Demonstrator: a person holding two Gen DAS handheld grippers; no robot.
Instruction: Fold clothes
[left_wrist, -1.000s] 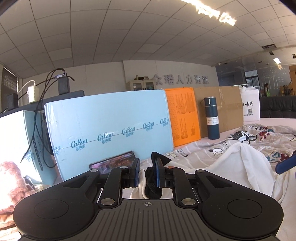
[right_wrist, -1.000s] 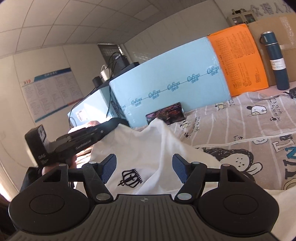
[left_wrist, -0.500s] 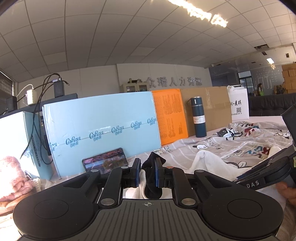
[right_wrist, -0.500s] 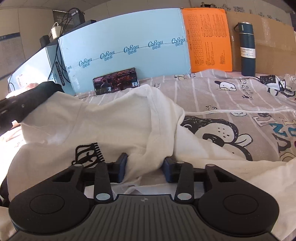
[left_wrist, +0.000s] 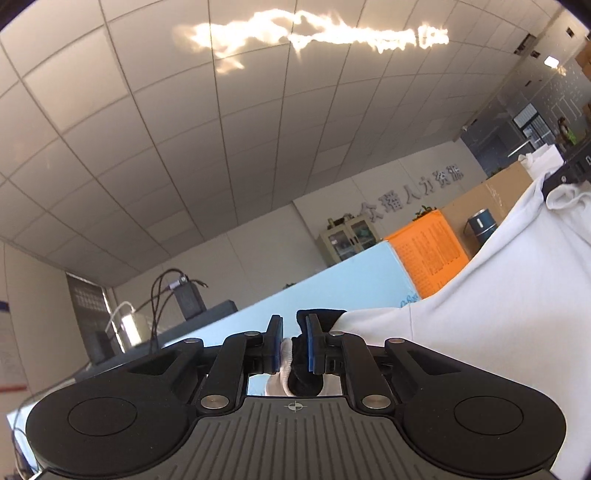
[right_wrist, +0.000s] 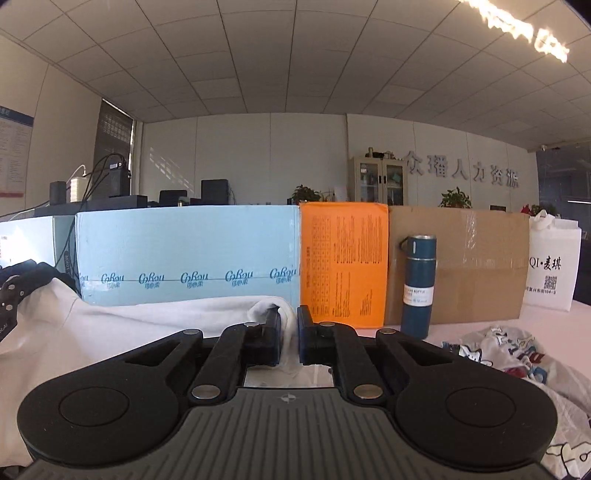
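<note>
A white T-shirt (left_wrist: 491, 295) with a black trimmed edge hangs stretched between both grippers, lifted in the air. My left gripper (left_wrist: 293, 341) is shut on the shirt's black and white edge, tilted up toward the ceiling. My right gripper (right_wrist: 289, 332) is shut on another part of the white T-shirt (right_wrist: 110, 332), which spreads to the left. The other gripper shows at the top right of the left wrist view (left_wrist: 569, 170) and at the left edge of the right wrist view (right_wrist: 14, 291). The shirt's lower part is hidden.
A light blue board (right_wrist: 184, 258), an orange board (right_wrist: 343, 262) and a cardboard sheet (right_wrist: 476, 266) stand at the back. A dark blue flask (right_wrist: 417, 284) stands before them. A white bag (right_wrist: 552, 273) and printed clothes (right_wrist: 517, 354) lie at the right.
My right gripper has shut on the white T-shirt. Both grippers have risen and lifted the shirt off the printed sheet. The left camera now tilts toward the ceiling.
</note>
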